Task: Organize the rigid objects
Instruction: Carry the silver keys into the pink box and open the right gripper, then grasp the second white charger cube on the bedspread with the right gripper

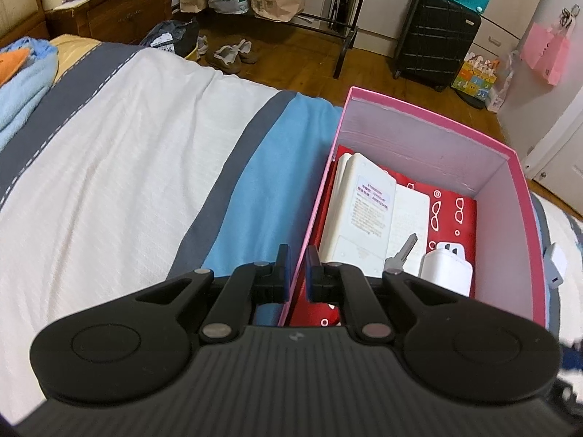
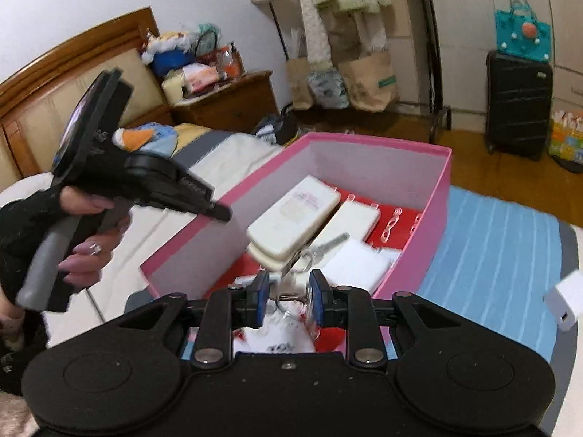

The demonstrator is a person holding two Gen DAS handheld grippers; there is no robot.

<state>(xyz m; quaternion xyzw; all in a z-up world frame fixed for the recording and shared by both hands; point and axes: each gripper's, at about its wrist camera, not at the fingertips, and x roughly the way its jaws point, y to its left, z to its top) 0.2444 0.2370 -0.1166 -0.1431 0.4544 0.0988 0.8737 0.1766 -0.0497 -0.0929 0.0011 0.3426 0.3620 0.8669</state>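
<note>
- On the left we see open bed (image 1: 120, 167): white cover with grey stripes, nothing lying on it up to the pink box (image 1: 517, 189). A blue cloth (image 1: 262, 196) lies under the box's left wall.
- The box sits near the bed's foot; past its far wall there is only wooden floor (image 1: 298, 69), with a black suitcase (image 1: 435, 45) well apart.
- In the right wrist view a hand (image 2: 85, 233) grips the left gripper's handle, tilting it down toward the box's left wall.
- The left gripper (image 1: 298, 267) has its jaws drawn narrow astride that left wall, 1 finger outside and 1 inside; we see nothing else between them.
- The right gripper (image 2: 289, 293) hangs over the box's near end, jaws part-way apart. A metal key ring blurs between the pads; we cannot tell if they press it.
- Inside the box, left to right: 2 stacked white remotes (image 1: 360, 211), a flat white box (image 1: 410, 222) with a silver key (image 1: 402, 253) lying on it, and a white plug adapter (image 1: 446, 267) at the near right. All rest on a red sheet (image 1: 455, 215) printed with white spectacles.
- At far right, a small white charger (image 2: 564, 300) lies outside the box on the striped blue cloth, apart from the pink wall.
</note>
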